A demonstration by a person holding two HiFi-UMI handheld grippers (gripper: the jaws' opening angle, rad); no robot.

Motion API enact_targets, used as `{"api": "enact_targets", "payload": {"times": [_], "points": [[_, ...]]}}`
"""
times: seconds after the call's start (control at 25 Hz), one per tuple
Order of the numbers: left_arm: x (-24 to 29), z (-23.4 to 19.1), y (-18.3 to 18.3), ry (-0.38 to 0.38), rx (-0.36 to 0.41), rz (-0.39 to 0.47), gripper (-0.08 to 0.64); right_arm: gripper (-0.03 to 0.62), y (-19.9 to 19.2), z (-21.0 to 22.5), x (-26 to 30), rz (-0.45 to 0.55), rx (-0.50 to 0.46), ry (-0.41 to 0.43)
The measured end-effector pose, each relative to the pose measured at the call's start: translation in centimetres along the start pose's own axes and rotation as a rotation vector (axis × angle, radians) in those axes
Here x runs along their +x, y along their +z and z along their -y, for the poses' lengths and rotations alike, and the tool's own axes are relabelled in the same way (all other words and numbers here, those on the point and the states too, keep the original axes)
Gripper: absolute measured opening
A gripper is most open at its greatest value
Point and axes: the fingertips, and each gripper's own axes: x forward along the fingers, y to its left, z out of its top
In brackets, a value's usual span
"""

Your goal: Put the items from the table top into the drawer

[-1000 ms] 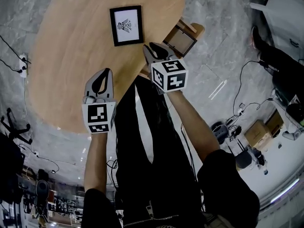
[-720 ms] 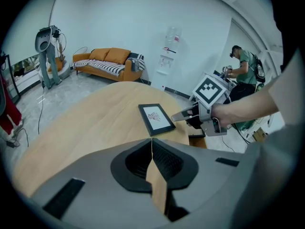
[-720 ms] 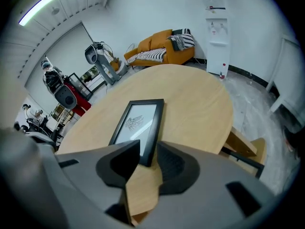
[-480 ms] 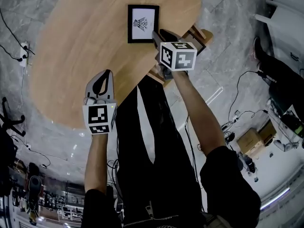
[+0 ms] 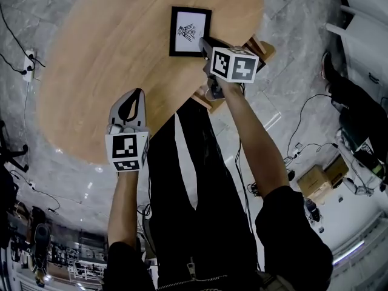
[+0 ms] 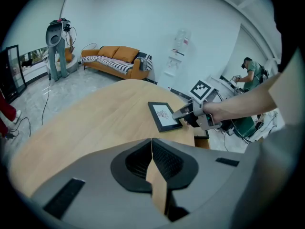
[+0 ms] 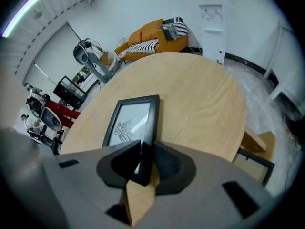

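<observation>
A black picture frame [image 5: 190,31] with a small drawing lies flat on the round wooden table [image 5: 109,59], near its right edge. My right gripper [image 5: 205,43] is at the frame's near right corner. Its jaws have just been closing, and in the right gripper view the frame's [image 7: 131,123] right border fills the gap of the right gripper [image 7: 147,156]. My left gripper [image 5: 134,93] hovers over the table's near edge. In its own view the left gripper [image 6: 152,149] is shut and empty. The open wooden drawer [image 5: 262,46] juts out right of the table, mostly hidden behind the right gripper.
The drawer [image 7: 257,151] hangs past the table's rim above a marbled floor. Cables and boxes [image 5: 327,174] lie on the floor to the right. An orange sofa [image 6: 114,61] and a person at a desk [image 6: 249,70] are far behind.
My right gripper has moved forward over the table edge to the frame's near right corner. The left gripper has stayed about where it was.
</observation>
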Motion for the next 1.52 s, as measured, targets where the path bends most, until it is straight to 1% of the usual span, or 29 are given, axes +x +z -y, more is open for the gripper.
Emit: {"api": "enact_targets", "payload": {"times": [0.08,0.2,0.44,0.64,0.72,0.88,1.16,1.52], "points": [[0.0,0.5,0.2,-0.005,-0.001,0.0,0.015,0.085,-0.1,0.4,-0.5,-0.002,0.032,0.013],[-0.1,2.1,0.8,-0.01,0.009,0.02,0.015,0.08,-0.3,1.4,-1.8,0.013,0.053,0.019],[0.3,1.9,0.7,-0.013,0.012,0.011,0.015,0.077,-0.4,0.9,-1.8,0.039,0.03,0.027],[0.4,1.3,0.7,-0.016,0.015,-0.006,0.014,0.075,-0.1,0.0,-2.1,0.063,0.041,0.045],[0.6,1.7,0.9,-0.02,0.022,-0.006,0.015,0.075,0.0,0.2,-2.7,0.075,0.049,0.051],[1.2,2.8,1.3,-0.036,0.046,0.004,0.015,0.075,0.1,1.2,-4.0,0.101,0.073,0.057],[1.5,2.5,1.9,-0.066,0.086,-0.006,0.015,0.075,-0.3,2.0,-5.1,0.131,0.115,0.036],[2.6,6.1,2.8,-0.12,0.176,-0.02,0.014,0.075,-3.0,6.4,-8.6,0.187,0.217,-0.004]]}}
